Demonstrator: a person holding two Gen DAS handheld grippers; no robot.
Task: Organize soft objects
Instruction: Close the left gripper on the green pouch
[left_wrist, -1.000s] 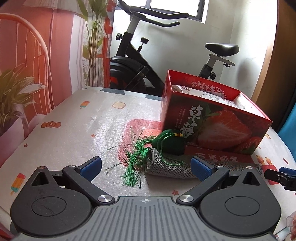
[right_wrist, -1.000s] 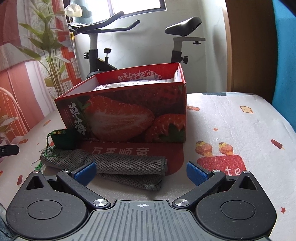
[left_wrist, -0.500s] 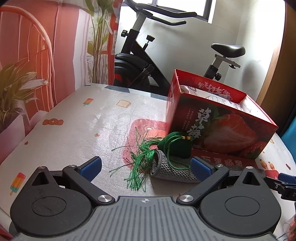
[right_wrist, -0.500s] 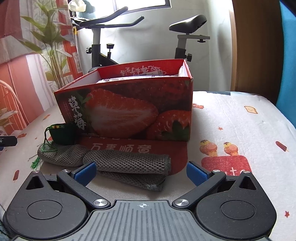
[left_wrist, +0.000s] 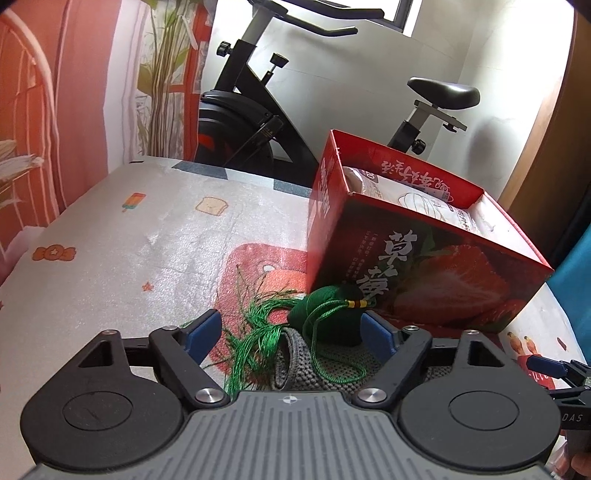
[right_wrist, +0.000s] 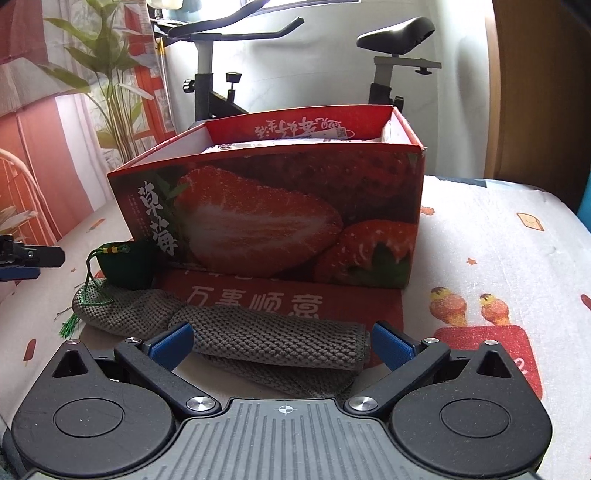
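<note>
A folded grey knit cloth (right_wrist: 266, 339) lies on the table in front of a red strawberry box (right_wrist: 280, 221). A dark green pouch (left_wrist: 328, 317) with a green cord and tassel (left_wrist: 258, 339) rests on the cloth's left end, against the box. My left gripper (left_wrist: 291, 332) is open, its blue pads on either side of the pouch and the cloth end (left_wrist: 295, 358). My right gripper (right_wrist: 282, 343) is open, its jaws astride the cloth's right part. The pouch also shows in the right wrist view (right_wrist: 127, 267). White packets (left_wrist: 424, 203) lie inside the box (left_wrist: 424, 266).
The table has a white patterned cover (left_wrist: 129, 258). An exercise bike (left_wrist: 258, 122) stands behind the table. A plant and an orange printed curtain (left_wrist: 55, 110) are at the left. A wooden door (right_wrist: 535, 92) is at the right.
Both grippers have moved forward and lower toward the cloth. The left jaws now flank the pouch, the right jaws flank the cloth. Cloth and pouch have not moved.
</note>
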